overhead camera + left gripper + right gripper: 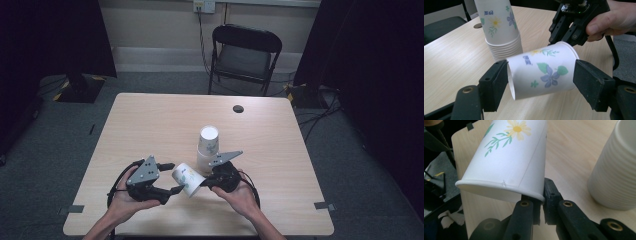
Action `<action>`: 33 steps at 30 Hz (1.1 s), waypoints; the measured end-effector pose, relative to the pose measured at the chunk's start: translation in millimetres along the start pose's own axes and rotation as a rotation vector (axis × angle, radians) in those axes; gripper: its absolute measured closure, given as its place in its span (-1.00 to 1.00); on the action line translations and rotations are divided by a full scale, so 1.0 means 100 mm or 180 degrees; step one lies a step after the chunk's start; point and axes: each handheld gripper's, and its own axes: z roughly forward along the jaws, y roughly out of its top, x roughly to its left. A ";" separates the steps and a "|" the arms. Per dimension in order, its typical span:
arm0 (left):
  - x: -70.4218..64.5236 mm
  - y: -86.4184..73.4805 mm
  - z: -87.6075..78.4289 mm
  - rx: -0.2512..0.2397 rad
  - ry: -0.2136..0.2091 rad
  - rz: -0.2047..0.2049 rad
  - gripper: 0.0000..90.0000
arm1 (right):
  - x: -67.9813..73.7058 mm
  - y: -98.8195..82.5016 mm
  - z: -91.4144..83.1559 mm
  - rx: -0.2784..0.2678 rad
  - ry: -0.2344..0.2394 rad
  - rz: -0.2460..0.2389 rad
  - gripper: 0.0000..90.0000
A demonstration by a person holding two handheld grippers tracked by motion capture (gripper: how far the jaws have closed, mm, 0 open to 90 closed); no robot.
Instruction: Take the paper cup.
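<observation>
Centrally in the high view: loose paper cup (186, 180) on its side between left gripper (170, 178) and right gripper (205, 183), below cup stack (207, 149). Left gripper view: jaws apart, flanking it untouched; small blue print illegible. Right gripper view: jaws pinched on its rim, upper centre.
</observation>
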 end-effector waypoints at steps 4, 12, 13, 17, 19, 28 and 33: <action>-0.02 -0.02 0.03 0.0050 -0.0077 0.0093 -0.34 | 0.03 0.00 0.03 0.0042 0.0046 -0.0041 0.91; -0.06 -0.06 0.09 0.0128 0.0023 0.0335 -0.41 | 0.11 0.02 0.07 0.0154 0.0064 -0.0138 0.91; -0.06 -0.06 0.09 0.0102 0.0038 0.0349 -0.36 | 0.10 0.02 0.08 0.0167 0.0075 -0.0125 0.91; -0.07 -0.05 0.09 0.0075 -0.0050 0.0432 -0.32 | 0.10 0.02 0.11 0.0240 0.0116 -0.0122 0.91; -0.08 -0.07 0.10 0.0124 -0.0092 0.0469 -0.33 | 0.11 0.02 0.12 0.0259 0.0144 -0.0112 0.91; -0.10 -0.12 0.14 0.0221 -0.0241 0.0585 -0.49 | 0.09 0.02 0.10 0.0284 0.0207 -0.0064 0.91; -0.12 -0.19 0.18 0.0293 -0.0292 0.0586 -0.43 | 0.05 0.02 0.05 0.0193 0.0220 -0.0015 0.94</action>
